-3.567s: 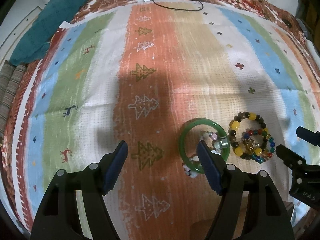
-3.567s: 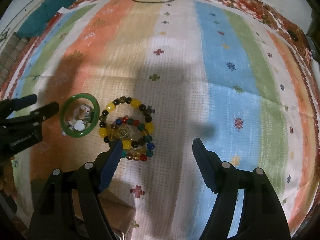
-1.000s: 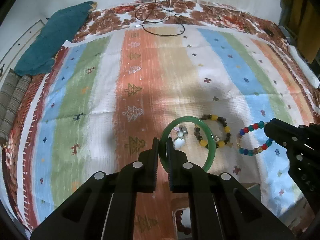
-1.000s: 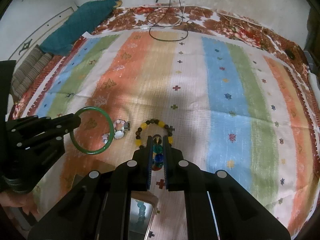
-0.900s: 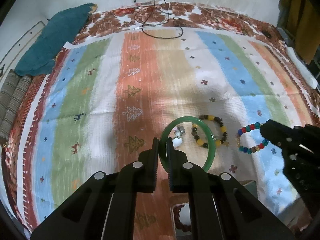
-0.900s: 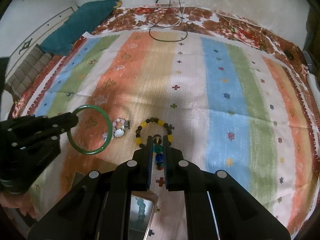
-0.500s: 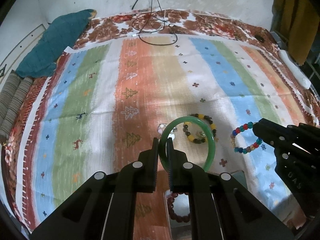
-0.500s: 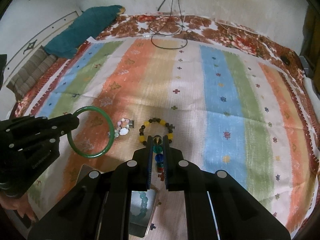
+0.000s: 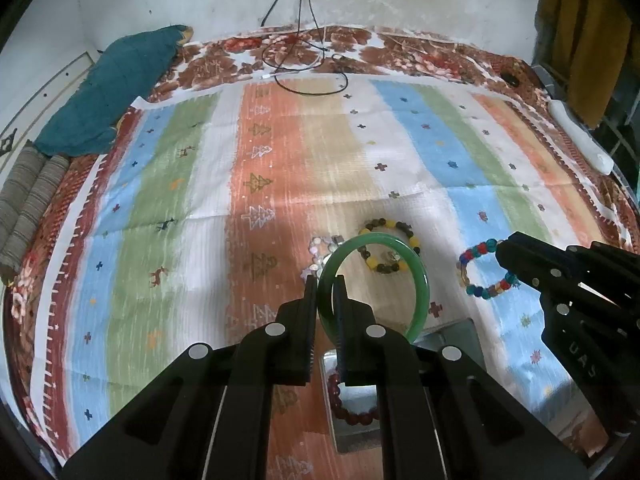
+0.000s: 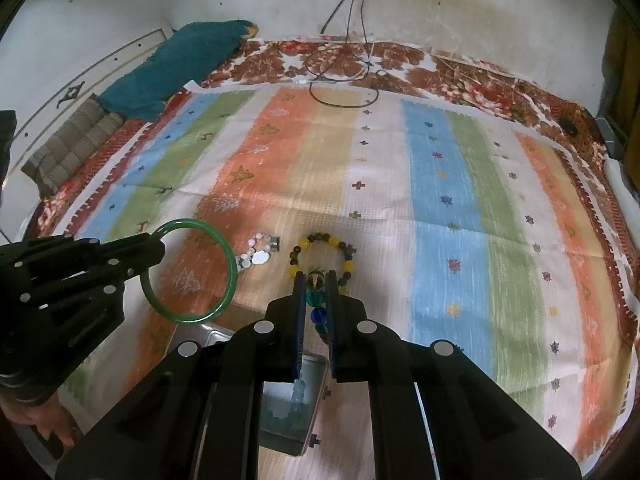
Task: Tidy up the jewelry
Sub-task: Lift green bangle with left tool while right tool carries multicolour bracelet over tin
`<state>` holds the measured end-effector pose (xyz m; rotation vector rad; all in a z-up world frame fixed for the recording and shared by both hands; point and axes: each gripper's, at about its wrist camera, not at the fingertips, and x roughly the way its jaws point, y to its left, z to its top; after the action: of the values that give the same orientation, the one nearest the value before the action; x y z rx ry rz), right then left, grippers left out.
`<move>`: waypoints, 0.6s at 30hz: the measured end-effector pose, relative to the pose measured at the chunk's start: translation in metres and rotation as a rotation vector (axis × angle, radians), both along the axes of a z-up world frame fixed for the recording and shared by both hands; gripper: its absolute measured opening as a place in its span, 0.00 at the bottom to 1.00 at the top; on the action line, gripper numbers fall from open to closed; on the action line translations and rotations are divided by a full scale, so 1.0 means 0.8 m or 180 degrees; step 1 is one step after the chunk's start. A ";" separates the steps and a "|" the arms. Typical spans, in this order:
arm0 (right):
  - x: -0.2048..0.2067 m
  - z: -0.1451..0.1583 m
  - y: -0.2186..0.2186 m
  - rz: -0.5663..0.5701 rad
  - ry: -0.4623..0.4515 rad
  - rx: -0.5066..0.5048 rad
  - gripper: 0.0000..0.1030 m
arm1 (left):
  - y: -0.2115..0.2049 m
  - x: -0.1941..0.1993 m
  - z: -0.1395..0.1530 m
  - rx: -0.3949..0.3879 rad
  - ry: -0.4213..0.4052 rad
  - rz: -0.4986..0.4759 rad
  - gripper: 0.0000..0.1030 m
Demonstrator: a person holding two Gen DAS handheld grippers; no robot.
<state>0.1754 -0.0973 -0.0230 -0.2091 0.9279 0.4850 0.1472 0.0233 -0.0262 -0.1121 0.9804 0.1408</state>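
My left gripper is shut on a green bangle and holds it above the striped cloth; it also shows in the right wrist view. My right gripper is shut on a multicoloured bead bracelet, which shows as a ring in the left wrist view. A yellow and brown bead bracelet and a pale shell bracelet lie on the cloth. A metal tin below the grippers holds a dark red bead bracelet and a pale blue one.
The striped cloth covers a floral bedspread. A teal blanket and striped rolls lie at the far left. Black cables trail at the back by the wall. A white object lies at the right edge.
Both grippers were open over the jewelry, then shut on the bangle and the multicoloured bracelet. They have since lifted and drawn back, bringing the tin into view.
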 end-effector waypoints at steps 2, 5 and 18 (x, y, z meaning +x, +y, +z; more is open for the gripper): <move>-0.004 0.001 -0.002 0.0004 -0.0007 0.0016 0.10 | -0.001 -0.005 0.001 0.0004 -0.0014 0.0000 0.07; -0.011 0.004 -0.003 0.0021 -0.0035 0.0038 0.10 | -0.003 -0.010 0.001 0.0009 -0.0023 -0.0004 0.07; -0.032 0.009 -0.006 0.0073 -0.0090 0.0054 0.10 | -0.015 -0.034 0.000 0.0073 -0.0046 -0.0024 0.07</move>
<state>0.1494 -0.1019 -0.0154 -0.2108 0.8942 0.5097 0.1203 0.0116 -0.0260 -0.0881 0.9646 0.1440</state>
